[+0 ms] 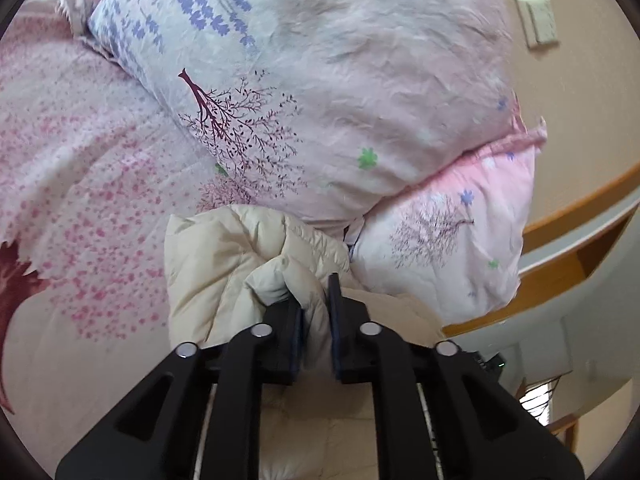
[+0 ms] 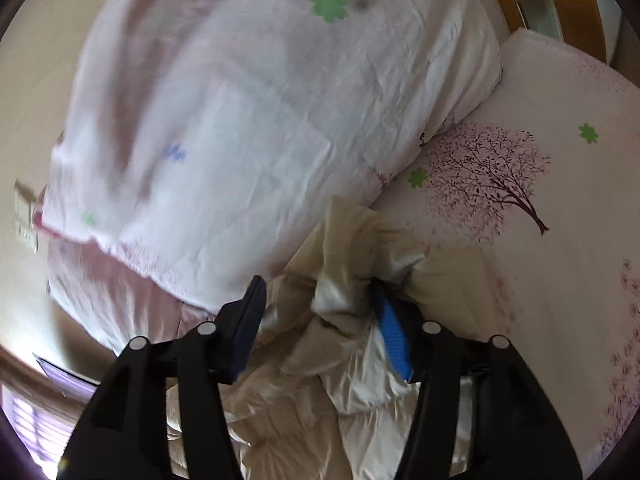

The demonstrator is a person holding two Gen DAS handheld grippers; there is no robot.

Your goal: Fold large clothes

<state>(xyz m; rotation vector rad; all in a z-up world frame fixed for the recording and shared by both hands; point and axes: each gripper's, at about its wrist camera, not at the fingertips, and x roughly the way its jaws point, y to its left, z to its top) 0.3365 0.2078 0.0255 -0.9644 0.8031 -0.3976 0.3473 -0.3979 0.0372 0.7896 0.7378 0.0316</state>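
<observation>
my left tongs (image 1: 314, 300) were nearly closed, cream jacket (image 1: 224, 264) fold between. right tongs (image 2: 320, 300) stood half open, jacket loose between, lying on the bed (image 2: 560, 280) against the pillow (image 2: 260, 140). left view alone showed the wall switch (image 1: 540, 16).

Your jacket (image 1: 224, 264) is on the bed sheet (image 1: 80, 200), bunched right up against the pillows (image 1: 360, 100). One pillow's stacked on the other (image 1: 460, 240).

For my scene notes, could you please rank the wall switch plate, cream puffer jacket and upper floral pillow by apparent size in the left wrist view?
1. Upper floral pillow.
2. Cream puffer jacket, partly hidden, and nearest the camera.
3. Wall switch plate.
</observation>
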